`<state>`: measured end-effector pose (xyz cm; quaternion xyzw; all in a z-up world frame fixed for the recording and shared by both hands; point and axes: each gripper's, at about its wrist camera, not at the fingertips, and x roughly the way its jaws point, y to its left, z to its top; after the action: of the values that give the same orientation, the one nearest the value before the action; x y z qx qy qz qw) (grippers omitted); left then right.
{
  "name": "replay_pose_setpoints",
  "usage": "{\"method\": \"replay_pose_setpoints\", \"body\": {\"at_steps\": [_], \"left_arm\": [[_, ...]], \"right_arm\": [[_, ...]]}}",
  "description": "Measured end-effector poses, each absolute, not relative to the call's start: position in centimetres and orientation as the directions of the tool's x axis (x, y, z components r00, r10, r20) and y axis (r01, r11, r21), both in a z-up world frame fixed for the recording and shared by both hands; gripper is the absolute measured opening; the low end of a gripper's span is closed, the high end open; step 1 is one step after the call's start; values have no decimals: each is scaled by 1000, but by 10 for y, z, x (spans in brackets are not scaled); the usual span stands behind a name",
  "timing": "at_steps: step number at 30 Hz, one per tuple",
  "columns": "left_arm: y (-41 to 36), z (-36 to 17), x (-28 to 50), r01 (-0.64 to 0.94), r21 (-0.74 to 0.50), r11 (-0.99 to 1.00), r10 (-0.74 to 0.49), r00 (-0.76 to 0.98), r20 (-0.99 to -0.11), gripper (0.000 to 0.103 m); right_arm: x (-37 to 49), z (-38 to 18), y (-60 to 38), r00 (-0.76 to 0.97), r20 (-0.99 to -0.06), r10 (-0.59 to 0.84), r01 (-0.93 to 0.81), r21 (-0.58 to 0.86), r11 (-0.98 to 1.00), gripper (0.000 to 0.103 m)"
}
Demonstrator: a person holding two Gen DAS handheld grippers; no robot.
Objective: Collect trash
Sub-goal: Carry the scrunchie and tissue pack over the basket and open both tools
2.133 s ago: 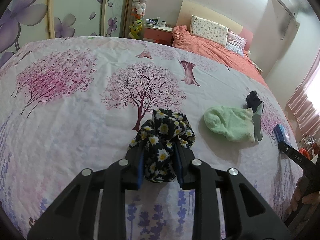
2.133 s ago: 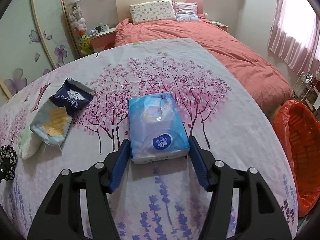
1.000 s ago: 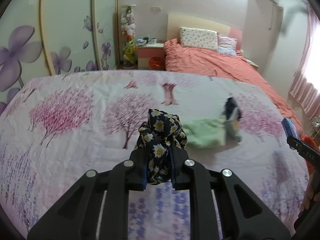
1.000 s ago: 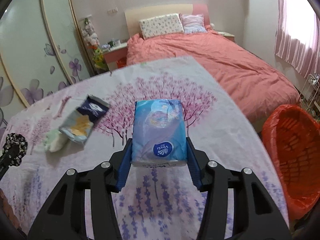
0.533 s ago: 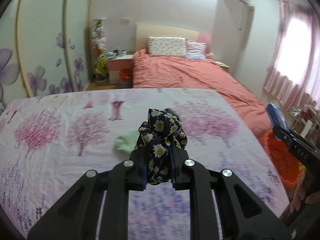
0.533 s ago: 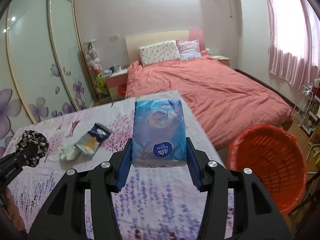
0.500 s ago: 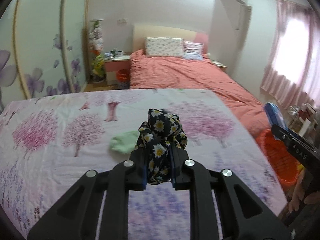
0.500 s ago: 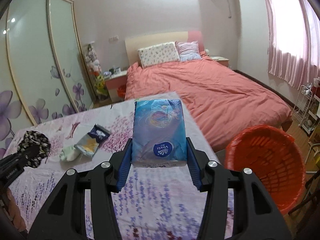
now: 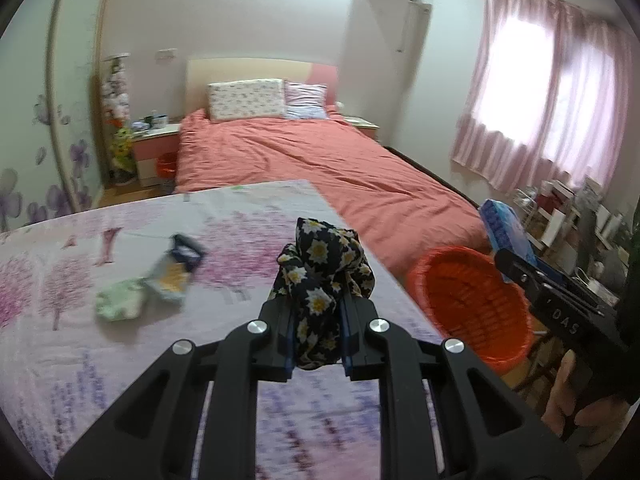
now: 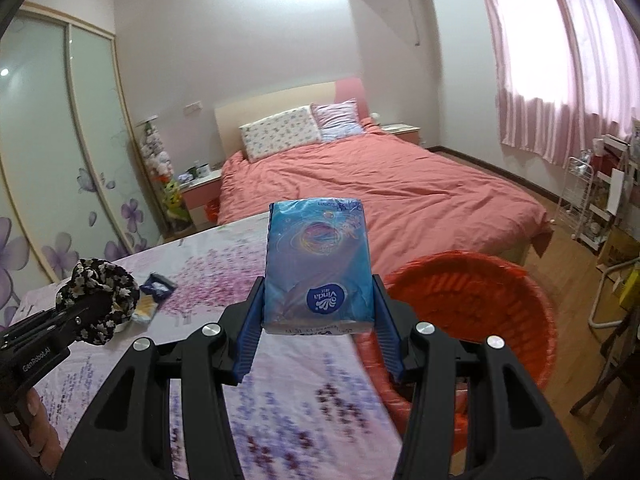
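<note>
Your left gripper pinches the floral scrunchie, jaws pressed tight on the cloth, and it hangs above the flowered sheet near the sheet's right edge. Your right gripper clamps the blue tissue pack between its blue pads, the pack standing up out of the jaws with its logo facing you. The orange basket sits on the floor just past that edge, to the right of and below the pack; in the left view it lies right of the scrunchie. On the sheet behind lie a green sock and a snack bag, touching each other, well left of the scrunchie. Beyond the sheet stands the bed with two pillows
</note>
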<state>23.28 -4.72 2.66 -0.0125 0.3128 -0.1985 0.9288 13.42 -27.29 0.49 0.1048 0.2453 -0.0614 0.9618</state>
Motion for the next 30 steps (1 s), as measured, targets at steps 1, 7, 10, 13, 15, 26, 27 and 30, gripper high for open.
{"method": "replay_pose_setpoints", "body": {"at_steps": [1,7,10,13,15,26,27,30], "left_arm": [[-54,26,233,373,-148,916,-387,721,-576,17],[-106,20,232,455,-157,876,-455,676,-579,17],[-132,15,234,497,-165,852,-491,647,-583,17],[-162,10,236,541,-167,825,-523,616,-588,17],[-180,5,237,567,-166,807,-540,595,-595,17],[-272,-38,256,656,-159,738,-572,483,-663,25],[-277,-44,259,654,-157,740,-564,476,-675,28],[-281,-56,266,642,-154,752,-541,465,-701,35]], "right_arm": [[134,4,-278,872,-483,-76,180,173,968,51],[127,-3,-315,866,-485,-120,246,204,948,51],[126,-10,-332,859,-493,-138,278,222,935,51],[128,-17,-351,850,-507,-145,303,245,921,51],[129,-21,-361,846,-511,-153,317,252,914,51],[134,-47,-412,830,-537,-152,366,317,875,51],[134,-50,-414,829,-542,-141,364,329,871,52],[137,-57,-421,824,-556,-108,358,363,860,54]]}}
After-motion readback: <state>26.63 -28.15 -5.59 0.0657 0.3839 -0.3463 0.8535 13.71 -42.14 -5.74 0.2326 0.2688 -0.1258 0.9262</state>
